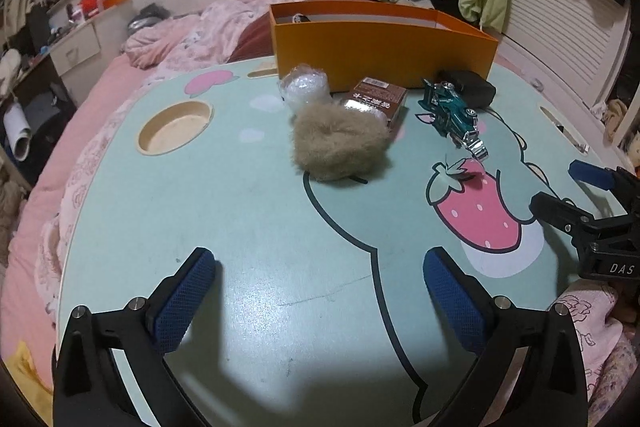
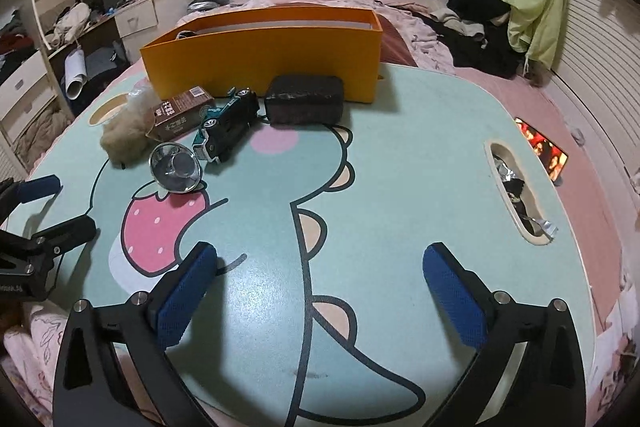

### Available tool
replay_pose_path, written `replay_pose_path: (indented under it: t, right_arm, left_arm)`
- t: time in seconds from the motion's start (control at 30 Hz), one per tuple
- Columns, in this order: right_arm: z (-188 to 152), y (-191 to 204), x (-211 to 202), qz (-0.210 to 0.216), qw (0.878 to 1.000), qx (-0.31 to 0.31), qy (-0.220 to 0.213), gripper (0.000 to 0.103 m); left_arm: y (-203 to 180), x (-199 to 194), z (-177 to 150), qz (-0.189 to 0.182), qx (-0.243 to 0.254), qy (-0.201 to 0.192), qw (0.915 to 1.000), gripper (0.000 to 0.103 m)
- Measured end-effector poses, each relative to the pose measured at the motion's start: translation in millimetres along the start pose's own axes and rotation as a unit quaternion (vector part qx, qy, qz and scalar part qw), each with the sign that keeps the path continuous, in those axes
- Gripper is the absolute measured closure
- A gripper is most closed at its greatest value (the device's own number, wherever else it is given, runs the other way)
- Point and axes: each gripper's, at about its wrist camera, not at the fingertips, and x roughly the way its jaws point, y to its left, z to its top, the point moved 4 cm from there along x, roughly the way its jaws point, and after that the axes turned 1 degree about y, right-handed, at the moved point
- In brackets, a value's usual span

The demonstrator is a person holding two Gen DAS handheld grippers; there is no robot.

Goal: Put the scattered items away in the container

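left wrist view: orange box (image 1: 380, 55) hides its contents.

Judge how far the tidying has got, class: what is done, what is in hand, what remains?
Done: perhaps one item, barely visible inside the orange box. In hand: nothing; the left gripper and right gripper are open and empty. Left on the table: fluffy tuft, brown carton, toy car, black case, shiny disc, plastic-wrapped bundle.

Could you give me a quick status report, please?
Left gripper, right gripper open, empty. Toy car, scrunchie outside orange box. Nothing blocking.
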Motion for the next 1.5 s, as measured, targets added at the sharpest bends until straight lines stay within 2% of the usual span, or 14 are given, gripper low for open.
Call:
replay_pose_path:
  t: [0.5, 0.6, 0.63, 0.77, 0.83, 0.87, 0.97, 1.0, 1.03, 1.07, 1.1, 1.3, 1.5]
  right_arm:
    - [-2, 1, 1, 0.003, 1.000, -0.002, -0.003, 0.000]
    - [0, 3, -3, 0.030, 0.999, 0.002, -0.012, 0.002]
    - [3, 5, -6, 0.039, 0.999, -0.002, -0.018, 0.006]
    - [27, 30, -20, 0.062, 0.996, -0.039, -0.044, 0.009]
    - [42, 48, -18, 0.095, 0.994, -0.050, -0.038, 0.018]
    - [47, 54, -15, 0.101, 0.993, -0.051, -0.033, 0.019]
    - [54, 72, 6, 0.085, 0.994, -0.062, 0.004, 0.022]
    - [53, 75, 15, 0.077, 0.995, -0.064, 0.022, 0.027]
    - [52, 76, 22, 0.072, 0.995, -0.065, 0.037, 0.043]
    - [50, 77, 26, 0.073, 0.994, -0.064, 0.049, 0.053]
    - [48, 76, 31, 0.081, 0.993, -0.061, 0.060, 0.072]
    - [35, 62, 12, 0.110, 0.992, -0.050, 0.041, 0.072]
    - [8, 38, -10, 0.107, 0.993, -0.056, 0.006, 0.072]
  left_arm:
    - [-1, -1, 1, -0.001, 0.000, -0.001, 1.0000, 0.000]
    - [-1, -2, 1, -0.001, 0.001, -0.002, 1.0000, 0.000]
    - [-1, -2, 1, -0.001, 0.001, -0.001, 1.0000, 0.000]
    - [-1, -2, 1, -0.001, 0.000, -0.002, 1.0000, 0.000]
    - [-1, -2, 0, -0.001, 0.001, -0.002, 1.0000, 0.000]
    - [-1, -2, 0, -0.001, 0.000, -0.002, 1.0000, 0.000]
    - [-1, -2, 1, -0.001, 0.000, -0.002, 1.0000, 0.000]
    - [-1, -2, 0, -0.001, 0.000, -0.002, 1.0000, 0.000]
    - [-1, -2, 0, -0.001, 0.000, -0.002, 1.0000, 0.000]
    - [-2, -2, 0, -0.001, 0.000, -0.002, 1.0000, 0.000]
    - [-1, -2, 0, -0.001, 0.000, -0.002, 1.0000, 0.000]
    - [-1, -2, 0, -0.001, 0.000, -0.002, 1.0000, 0.000]
    - [-1, -2, 0, -0.001, 0.000, -0.002, 1.0000, 0.000]
